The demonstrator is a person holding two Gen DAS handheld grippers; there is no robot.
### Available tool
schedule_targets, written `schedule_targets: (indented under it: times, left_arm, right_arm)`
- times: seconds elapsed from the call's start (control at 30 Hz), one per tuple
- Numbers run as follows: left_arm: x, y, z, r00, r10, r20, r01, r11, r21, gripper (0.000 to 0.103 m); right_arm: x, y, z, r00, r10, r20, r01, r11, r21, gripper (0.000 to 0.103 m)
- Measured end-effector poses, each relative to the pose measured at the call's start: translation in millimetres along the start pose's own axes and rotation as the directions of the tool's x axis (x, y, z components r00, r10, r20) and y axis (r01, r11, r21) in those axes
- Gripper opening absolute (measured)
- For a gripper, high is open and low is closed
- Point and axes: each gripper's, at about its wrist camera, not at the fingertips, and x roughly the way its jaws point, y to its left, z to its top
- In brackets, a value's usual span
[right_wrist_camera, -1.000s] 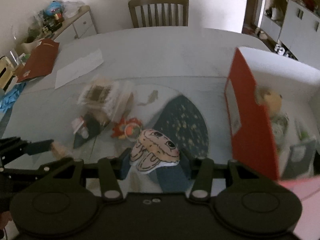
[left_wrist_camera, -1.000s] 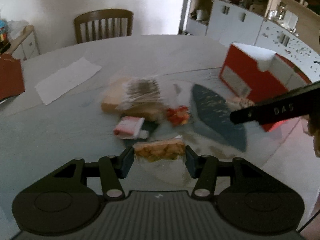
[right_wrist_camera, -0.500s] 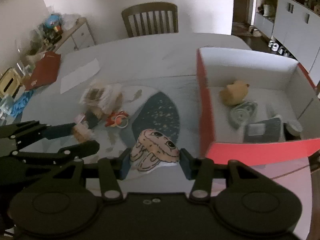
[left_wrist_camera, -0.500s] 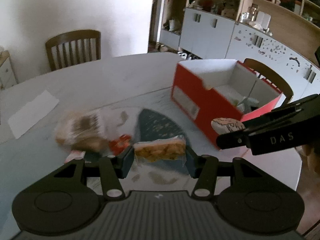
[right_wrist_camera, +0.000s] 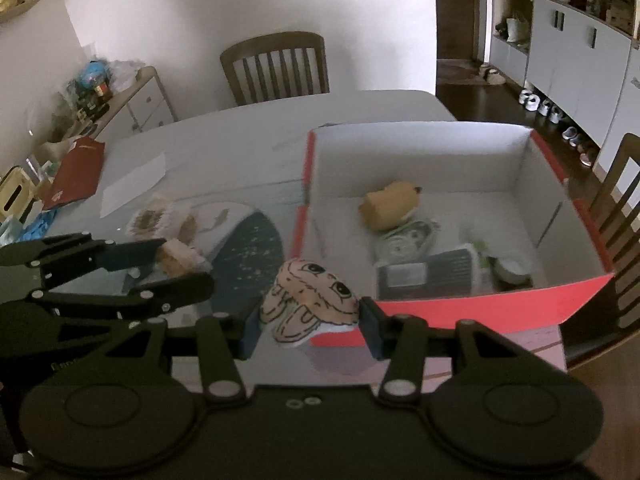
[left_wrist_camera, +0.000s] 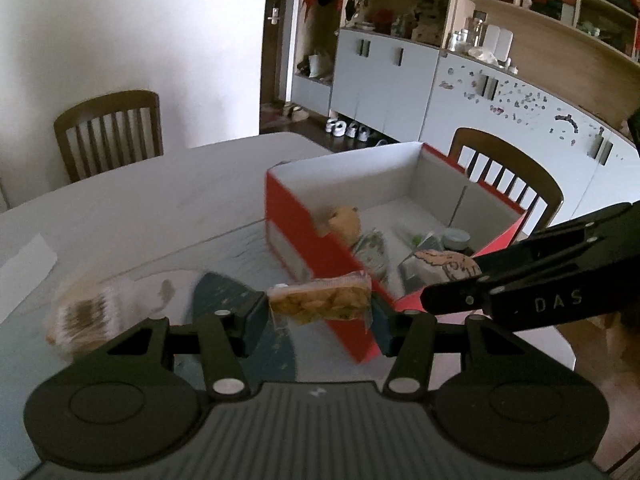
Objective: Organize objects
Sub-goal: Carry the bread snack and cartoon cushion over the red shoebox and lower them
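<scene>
Crowding is threatening as left tongs (left_wrist_camera: pixel 320 312) pinching a snack packet (left_wrist_camera: pixel 319 298) and right tongs (right_wrist_camera: pixel 310 322) pinching a cartoon-face pouch (right_wrist_camera: pixel 310 302) are converging over the red box (right_wrist_camera: pixel 460 308), risking collision or a packet catching the near wall.

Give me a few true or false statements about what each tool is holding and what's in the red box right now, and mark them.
1. The left tool grips a snack packet. True.
2. The right tool is empty. False: it grips a cartoon-face toy.
3. The red box is empty. False: a tan plush and other items lie inside.
4. Both held items are already in the box. False: both are held in the air near its red wall.
5. A white paper lies on the table. True.
</scene>
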Motion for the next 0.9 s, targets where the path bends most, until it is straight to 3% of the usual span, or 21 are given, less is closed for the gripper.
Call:
schedule_targets:
  times: [0.37, 0.9]
  left_arm:
    - [39.1, -53.3, 29.9, 1.0, -0.013, -0.002, 0.013, 0.999, 0.041, 0.053]
    - [110.5, -87.9, 77.3, 0.998, -0.009, -0.063, 0.016, 0.994, 0.109, 0.053]
  right_arm:
    - [-8.4, -61.6, 8.1, 0.999, -0.026, 0.022, 0.026, 1.0, 0.006, 0.05]
    - [14.7, -128.7, 34.3, 0.994, -0.106, 0.039, 0.108, 0.993, -0.049, 0.05]
